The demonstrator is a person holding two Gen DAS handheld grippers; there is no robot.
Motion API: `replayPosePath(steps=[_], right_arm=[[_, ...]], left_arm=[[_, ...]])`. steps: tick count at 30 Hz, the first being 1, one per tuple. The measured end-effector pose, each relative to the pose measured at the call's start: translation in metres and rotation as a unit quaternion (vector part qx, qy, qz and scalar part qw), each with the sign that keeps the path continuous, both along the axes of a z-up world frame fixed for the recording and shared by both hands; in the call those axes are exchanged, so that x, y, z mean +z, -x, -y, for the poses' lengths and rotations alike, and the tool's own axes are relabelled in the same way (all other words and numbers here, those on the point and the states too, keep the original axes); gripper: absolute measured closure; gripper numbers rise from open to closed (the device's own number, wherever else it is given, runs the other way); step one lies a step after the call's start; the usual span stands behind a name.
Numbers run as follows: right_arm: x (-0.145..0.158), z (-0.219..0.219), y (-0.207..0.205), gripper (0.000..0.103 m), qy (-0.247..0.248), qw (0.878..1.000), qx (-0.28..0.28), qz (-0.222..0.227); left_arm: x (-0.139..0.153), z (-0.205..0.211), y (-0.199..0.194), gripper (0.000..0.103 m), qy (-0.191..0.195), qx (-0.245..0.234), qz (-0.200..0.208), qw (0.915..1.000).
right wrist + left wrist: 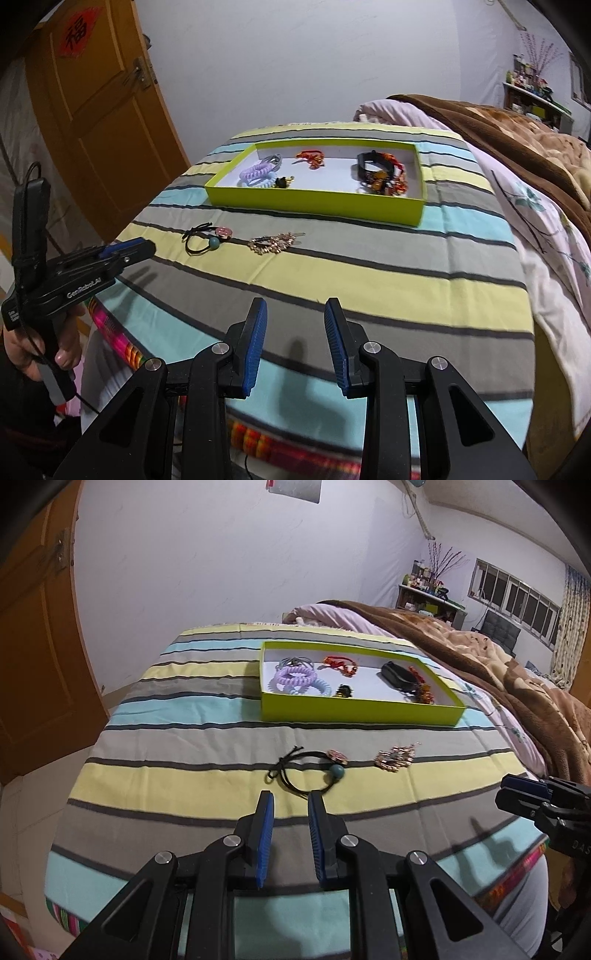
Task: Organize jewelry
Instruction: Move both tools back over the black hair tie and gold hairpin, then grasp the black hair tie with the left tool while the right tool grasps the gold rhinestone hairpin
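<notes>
A lime-green tray [354,712] [314,203] lies on the striped cloth and holds spiral hair ties [295,677] [256,173], a red piece [340,663] [310,158], a black band [393,672] [369,162] and other small pieces. In front of it lie a black hair tie with a teal bead [308,770] [207,240] and a gold hair clip [395,757] [275,242]. My left gripper [291,801] [147,246] is open and empty, just short of the hair tie. My right gripper [295,310] [517,786] is open and empty, nearer the cloth's front edge.
The striped cloth [221,720] [406,277] covers the bed's end. A brown blanket [498,672] [517,136] and pink bedding [554,240] lie on the right. A wooden door [33,646] [96,110] stands left, with floor below the bed's left edge.
</notes>
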State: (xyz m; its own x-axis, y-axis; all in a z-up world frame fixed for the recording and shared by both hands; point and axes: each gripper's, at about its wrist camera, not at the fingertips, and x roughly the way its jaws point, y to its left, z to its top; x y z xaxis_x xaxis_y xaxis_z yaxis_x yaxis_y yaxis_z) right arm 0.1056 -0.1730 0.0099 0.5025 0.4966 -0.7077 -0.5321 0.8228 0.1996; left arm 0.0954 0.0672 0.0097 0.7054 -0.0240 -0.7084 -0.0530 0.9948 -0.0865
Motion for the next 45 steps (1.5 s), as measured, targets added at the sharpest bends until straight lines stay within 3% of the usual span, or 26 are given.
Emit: replayPosePath(steps=[4, 16, 20, 29, 39, 45], right_arm=[[-0.003, -0.017, -0.011, 0.07, 0.008, 1.0, 0.021, 0.003], [-0.003, -0.057, -0.054, 0.069, 0.047, 0.993, 0.097, 0.05], [-0.009, -0.067, -0.068, 0.063, 0.054, 0.989, 0.126, 0.049], [-0.023, -0.081, -0.077, 0.063, 0.087, 0.978, 0.187, 0.026], [-0.027, -0.071, -0.06, 0.063, 0.078, 0.976, 0.202, 0.003], [-0.019, -0.07, -0.06, 0.063, 0.068, 0.978, 0.195, 0.025]], left_arm=[[-0.009, -0.007, -0.019, 0.076, -0.002, -0.001, -0.01, 0.9999], [-0.028, -0.011, -0.061, 0.076, -0.006, -0.011, -0.041, 0.9991], [-0.031, -0.009, -0.067, 0.076, -0.009, -0.016, -0.044, 0.9988], [-0.032, -0.007, -0.069, 0.076, -0.017, -0.019, -0.042, 0.9988], [-0.032, -0.006, -0.067, 0.076, -0.012, -0.016, -0.042, 0.9989], [-0.032, -0.006, -0.063, 0.076, -0.01, -0.019, -0.043, 0.9988]])
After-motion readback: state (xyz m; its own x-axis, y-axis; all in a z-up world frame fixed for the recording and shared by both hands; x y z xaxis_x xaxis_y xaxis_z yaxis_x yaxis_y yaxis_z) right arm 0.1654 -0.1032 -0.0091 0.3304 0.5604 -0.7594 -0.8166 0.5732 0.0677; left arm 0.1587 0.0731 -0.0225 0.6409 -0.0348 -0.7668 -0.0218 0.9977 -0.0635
